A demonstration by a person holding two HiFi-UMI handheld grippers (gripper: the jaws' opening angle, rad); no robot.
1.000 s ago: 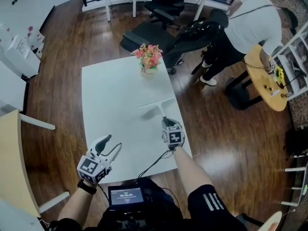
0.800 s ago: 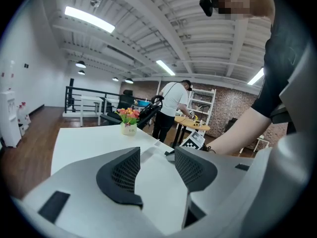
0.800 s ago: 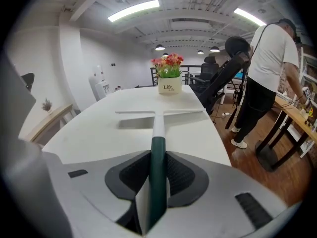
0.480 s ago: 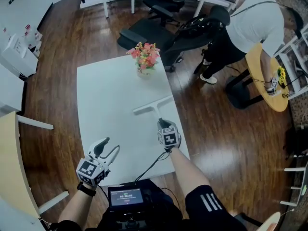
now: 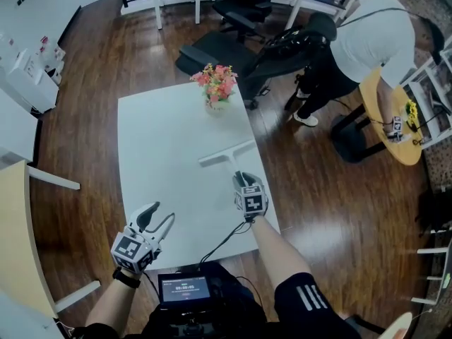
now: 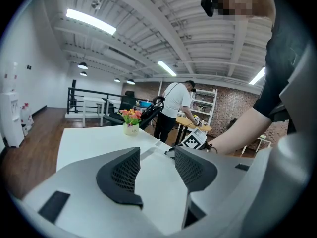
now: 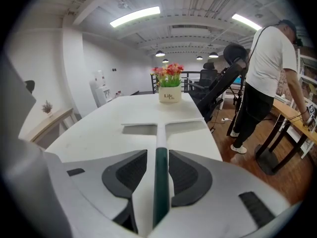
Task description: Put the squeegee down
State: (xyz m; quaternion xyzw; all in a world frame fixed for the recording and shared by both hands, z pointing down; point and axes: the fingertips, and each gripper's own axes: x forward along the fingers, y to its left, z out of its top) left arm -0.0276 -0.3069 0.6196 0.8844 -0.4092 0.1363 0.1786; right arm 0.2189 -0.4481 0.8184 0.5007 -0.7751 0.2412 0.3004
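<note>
The squeegee [image 5: 227,155] is lying out across the white desk [image 5: 162,154], its pale blade crosswise towards the desk's right-hand side and apparently resting on the surface, while its dark green handle is running back into the right tool [image 7: 158,157]. That tool's jaws are closing in on the handle from both sides, the right pad pressing against it and the left pad showing only a thin light sliver beside it, so the grip is looking like a light one. Whether the handle end is touching the desk or hanging just above it is not showing. The left tool [image 6: 157,157] is waiting near the desk's near edge, well apart from the squeegee, with its jaws standing apart and nothing but bare desk between them. Farther out, a small pot of flowers [image 5: 217,90] is standing at the far end, and a person in a white shirt [image 5: 367,34] is bending over a round table off to the right. The put-down is looking nearly finished, and the risks are lying in the release: if the handle is hanging raised, letting go could make it drop and skid, and pulling back before the jaws are fully clear could drag the squeegee towards the near right edge.
</note>
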